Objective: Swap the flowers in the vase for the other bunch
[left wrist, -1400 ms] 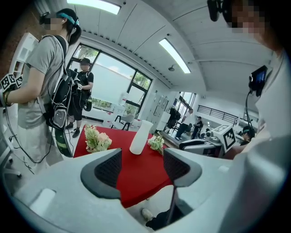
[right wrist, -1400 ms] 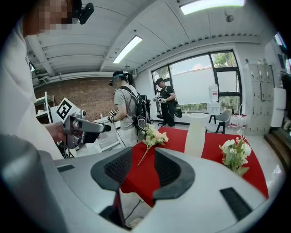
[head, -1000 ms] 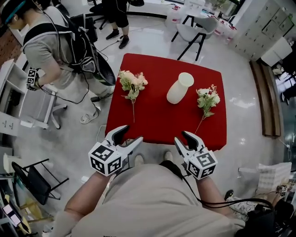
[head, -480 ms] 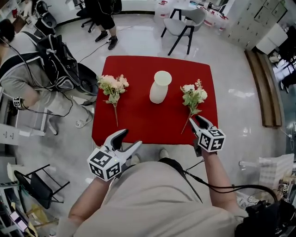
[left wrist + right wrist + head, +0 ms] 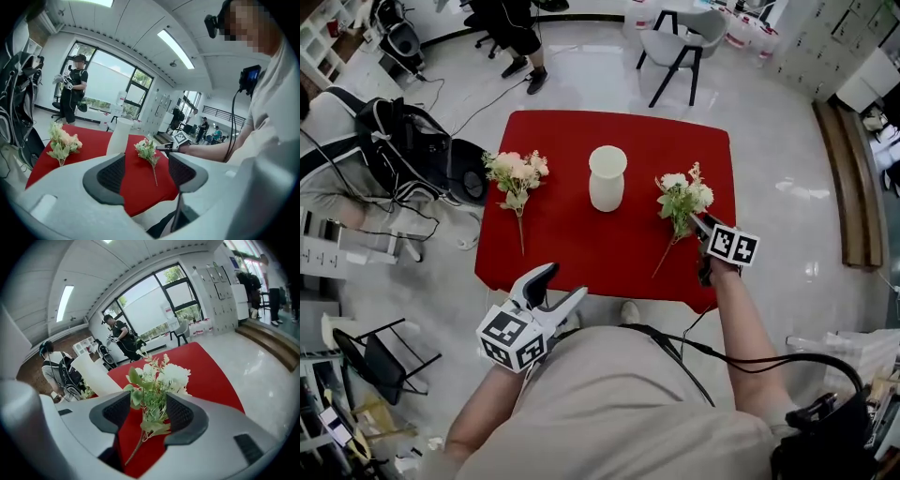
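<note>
A red table carries an empty white vase at its middle. A pink bunch lies to the vase's left and a white bunch to its right. My right gripper is over the white bunch's lower leaves. In the right gripper view its jaws have just been opening and stand open, with the white bunch between them and the pads not pressing. My left gripper hangs open and empty before the table's front edge. In the left gripper view the vase and both bunches lie beyond it.
A person with a black backpack stands left of the table. A grey chair is behind it and a black folding chair stands at the near left. A long wooden bench runs along the right.
My right gripper has gone from the table's front edge forward and right to the white bunch, rolling as it went. The left gripper stays near the front edge.
</note>
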`<action>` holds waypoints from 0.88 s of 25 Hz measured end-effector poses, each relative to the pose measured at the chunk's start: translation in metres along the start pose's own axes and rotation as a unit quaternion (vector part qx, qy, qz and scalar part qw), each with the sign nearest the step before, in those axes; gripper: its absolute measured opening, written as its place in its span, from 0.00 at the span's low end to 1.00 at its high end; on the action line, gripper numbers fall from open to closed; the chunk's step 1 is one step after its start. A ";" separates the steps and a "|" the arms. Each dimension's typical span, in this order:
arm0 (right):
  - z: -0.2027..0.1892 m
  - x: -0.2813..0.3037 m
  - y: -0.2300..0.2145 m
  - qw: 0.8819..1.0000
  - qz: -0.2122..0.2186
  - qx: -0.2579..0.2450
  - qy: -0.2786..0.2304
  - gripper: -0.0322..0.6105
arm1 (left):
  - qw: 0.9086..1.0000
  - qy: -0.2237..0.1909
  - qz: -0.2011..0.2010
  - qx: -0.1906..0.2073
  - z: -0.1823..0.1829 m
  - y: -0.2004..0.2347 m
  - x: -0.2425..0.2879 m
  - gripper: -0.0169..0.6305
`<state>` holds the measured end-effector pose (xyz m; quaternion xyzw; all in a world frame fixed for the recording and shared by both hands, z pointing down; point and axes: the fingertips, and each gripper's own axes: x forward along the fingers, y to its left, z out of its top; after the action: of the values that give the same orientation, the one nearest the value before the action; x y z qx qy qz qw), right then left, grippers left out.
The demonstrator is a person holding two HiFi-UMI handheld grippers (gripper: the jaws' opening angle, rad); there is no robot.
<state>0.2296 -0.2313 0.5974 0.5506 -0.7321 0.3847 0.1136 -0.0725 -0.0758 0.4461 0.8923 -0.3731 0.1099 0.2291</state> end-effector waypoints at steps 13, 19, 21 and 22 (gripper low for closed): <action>-0.011 -0.025 -0.010 0.998 0.047 -0.027 0.020 0.42 | 0.997 0.040 -0.015 -0.061 -0.032 -0.027 0.115 0.47; -0.008 -0.042 -0.025 0.997 0.057 -0.037 0.021 0.42 | 0.994 0.088 -0.024 -0.063 -0.050 -0.043 0.210 0.47; -0.008 -0.046 -0.033 0.997 0.060 -0.037 0.022 0.42 | 0.993 0.103 -0.023 -0.059 -0.051 -0.044 0.240 0.47; -0.008 -0.048 -0.036 0.997 0.060 -0.037 0.023 0.42 | 0.992 0.112 -0.020 -0.056 -0.052 -0.043 0.254 0.47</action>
<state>0.2778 -0.1945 0.5907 0.4922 -0.7745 0.3763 0.1278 0.1341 -0.1803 0.5706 0.8675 -0.3325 0.1835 0.3212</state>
